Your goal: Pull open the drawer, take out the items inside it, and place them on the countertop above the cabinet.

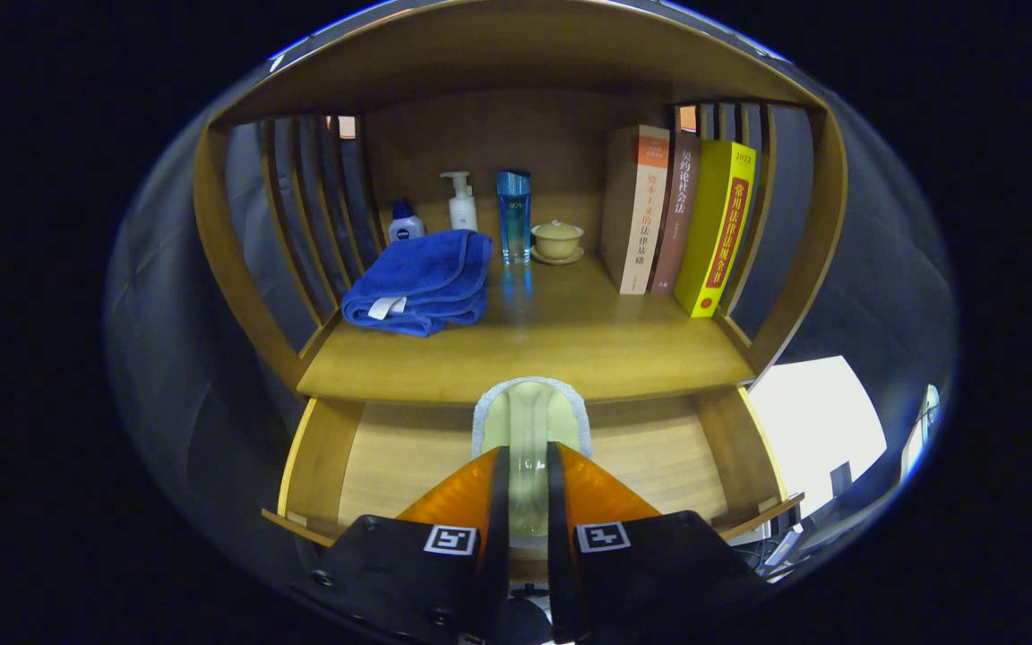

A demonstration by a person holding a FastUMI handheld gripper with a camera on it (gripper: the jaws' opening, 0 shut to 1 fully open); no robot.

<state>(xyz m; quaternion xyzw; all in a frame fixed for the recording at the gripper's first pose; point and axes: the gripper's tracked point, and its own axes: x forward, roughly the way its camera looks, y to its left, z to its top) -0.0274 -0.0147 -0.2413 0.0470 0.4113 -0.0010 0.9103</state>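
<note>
The wooden drawer [391,461] stands pulled open below the countertop [588,354]; what I see of its floor is bare. My gripper [528,466] is over the open drawer, shut on the clear handle of a pale green brush-like item [529,417] with a white fuzzy rim. That item rises from between the fingers, and its top reaches just over the countertop's front edge. How far it hangs above the drawer floor I cannot tell.
On the countertop lie a folded blue towel [422,282], a small blue-capped bottle [405,224], a white pump bottle [461,202], a tall blue bottle [514,218] and a lidded cup on a saucer [557,241]. Three books [679,219] stand at the right. Slatted side walls enclose the shelf.
</note>
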